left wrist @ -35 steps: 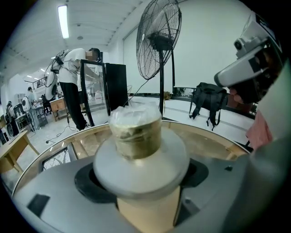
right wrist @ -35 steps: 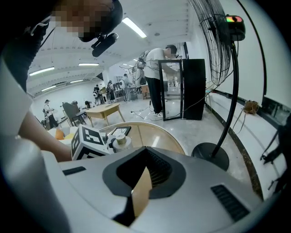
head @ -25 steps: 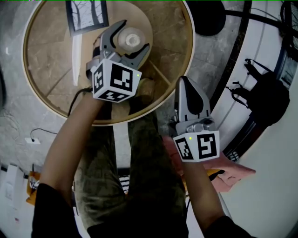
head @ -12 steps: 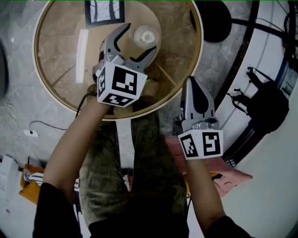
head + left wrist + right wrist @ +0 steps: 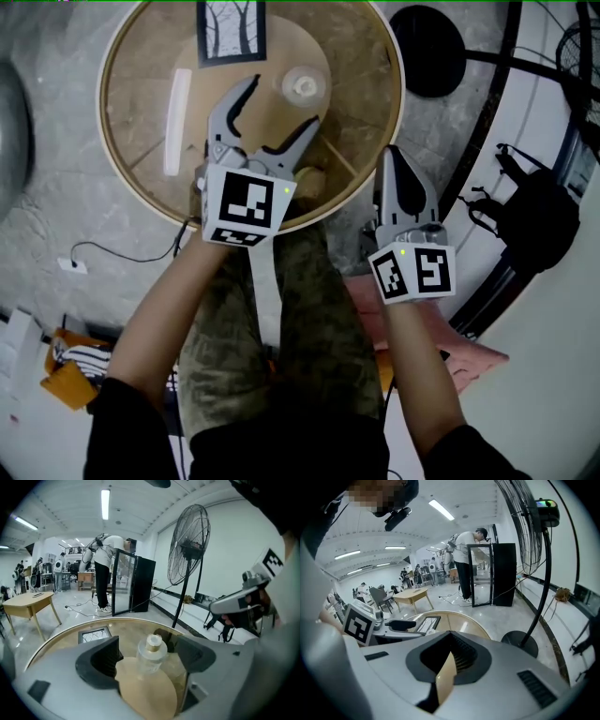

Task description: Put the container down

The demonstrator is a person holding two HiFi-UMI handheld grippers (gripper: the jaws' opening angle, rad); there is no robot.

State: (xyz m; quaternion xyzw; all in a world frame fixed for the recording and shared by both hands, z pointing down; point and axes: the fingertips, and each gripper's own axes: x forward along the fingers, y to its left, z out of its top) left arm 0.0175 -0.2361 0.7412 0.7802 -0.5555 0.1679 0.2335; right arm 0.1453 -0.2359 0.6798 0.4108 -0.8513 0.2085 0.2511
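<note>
now left tongs (image 5: 281, 101), spread wide, have backed off the standing container (image 5: 304, 86); right tongs (image 5: 395, 161) together.

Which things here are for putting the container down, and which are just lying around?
For the job: small clear container with a tan cap, standing on the round tan table; open left claw.
Just lying about: black-and-white tree picture; flat white strip; black backpack; pink cloth; shut right claw.
</note>
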